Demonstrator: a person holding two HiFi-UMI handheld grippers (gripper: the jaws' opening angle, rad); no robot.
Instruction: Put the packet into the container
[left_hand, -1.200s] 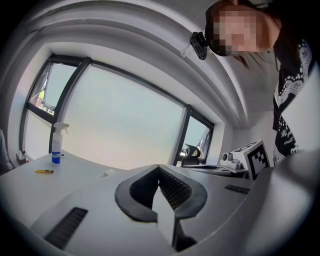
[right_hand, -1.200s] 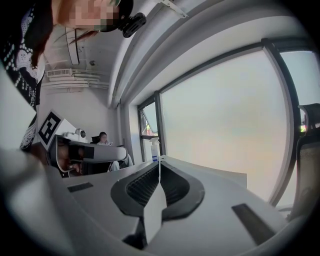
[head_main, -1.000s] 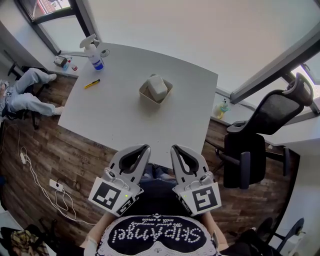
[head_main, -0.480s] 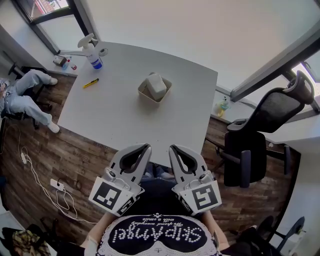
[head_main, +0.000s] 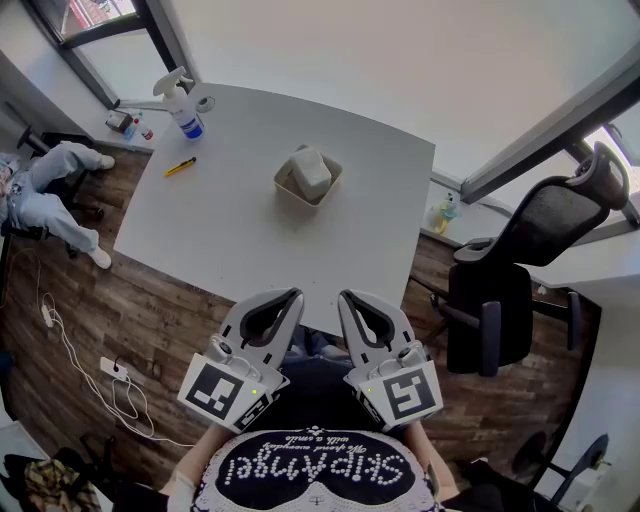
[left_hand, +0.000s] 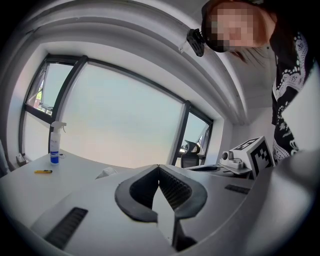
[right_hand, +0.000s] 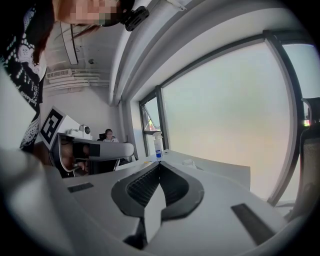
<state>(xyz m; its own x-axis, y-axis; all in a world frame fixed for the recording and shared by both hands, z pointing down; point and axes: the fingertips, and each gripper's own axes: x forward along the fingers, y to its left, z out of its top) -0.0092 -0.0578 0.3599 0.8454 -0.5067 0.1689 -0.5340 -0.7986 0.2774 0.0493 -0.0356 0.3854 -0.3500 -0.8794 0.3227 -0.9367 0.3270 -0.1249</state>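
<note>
White dotted lettering (head_main: 315, 468) on the person's black top (head_main: 310, 497), upside down in the head view, seems to read "Skipangel"; the smaller line beside it is too small to read. The white packet (head_main: 311, 172) lies inside the shallow beige square container (head_main: 288, 188), which stands toward the far middle of the white counter (head_main: 250, 225) with bare surface all around it. A clear spray bottle with a blue base (head_main: 184, 106) stands at the far left corner, and a yellow pen-like tool (head_main: 183, 167) lies near the left edge. The left gripper (head_main: 292, 296) (left_hand: 158, 167) and right gripper (head_main: 347, 297) (right_hand: 160, 163) hover side by side at the counter's near edge, well apart from the container. Both have their jaws closed tip to tip on nothing. A black office chair (head_main: 520, 260) stands on the wooden floor (head_main: 170, 320) to the right.
</note>
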